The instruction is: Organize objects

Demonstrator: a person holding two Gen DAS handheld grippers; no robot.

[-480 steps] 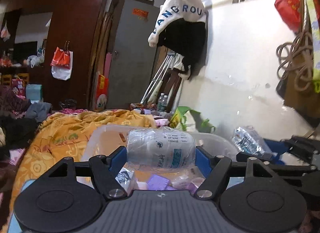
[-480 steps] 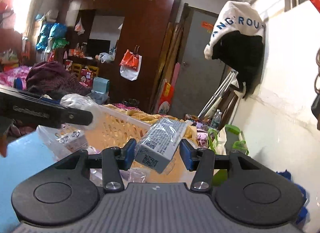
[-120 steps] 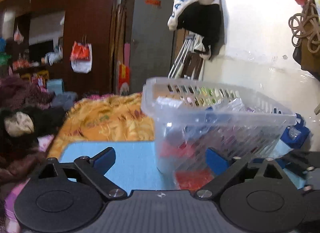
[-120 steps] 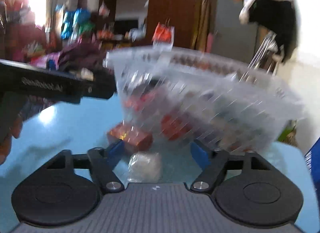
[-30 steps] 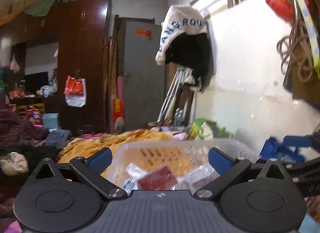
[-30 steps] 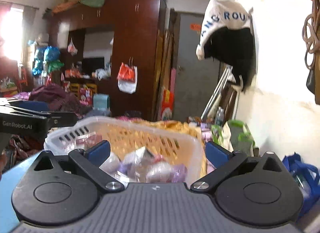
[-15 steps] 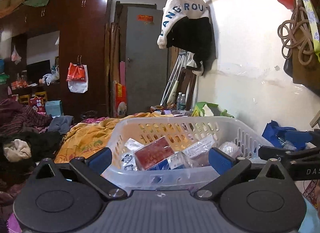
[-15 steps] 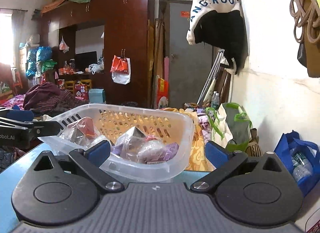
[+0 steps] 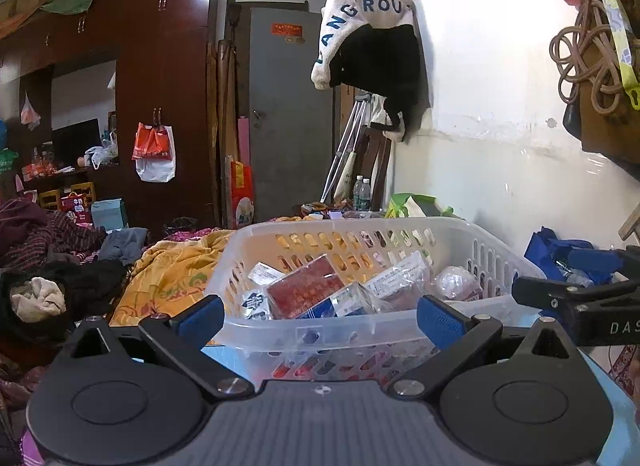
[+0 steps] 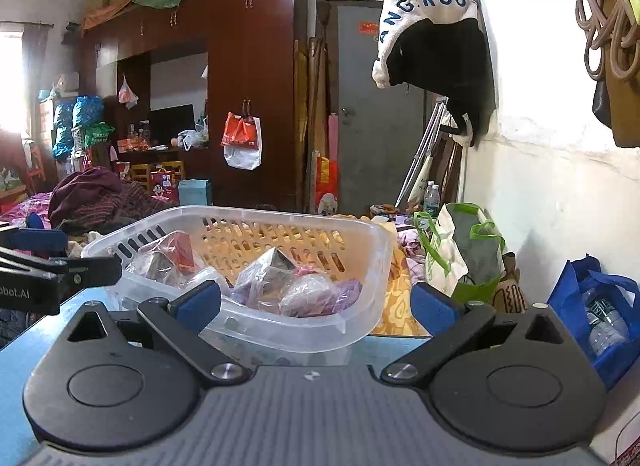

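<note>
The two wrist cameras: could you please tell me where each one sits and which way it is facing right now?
Left wrist: rides on the left gripper, looking forward over the near rim of the clear basket toward the grey door; its own open fingers show, and the right gripper's tip enters from the right.
Right wrist: rides on the right gripper, facing the same way from the basket's right side; its open fingers show, and the left gripper's tip enters from the left.
Shared: basket, door, the hanging white hat, the wardrobe.

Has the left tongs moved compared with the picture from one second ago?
Yes. The left tongs have drawn back or risen: the white basket now shows whole between them, and the grey door looks slightly farther.
</note>
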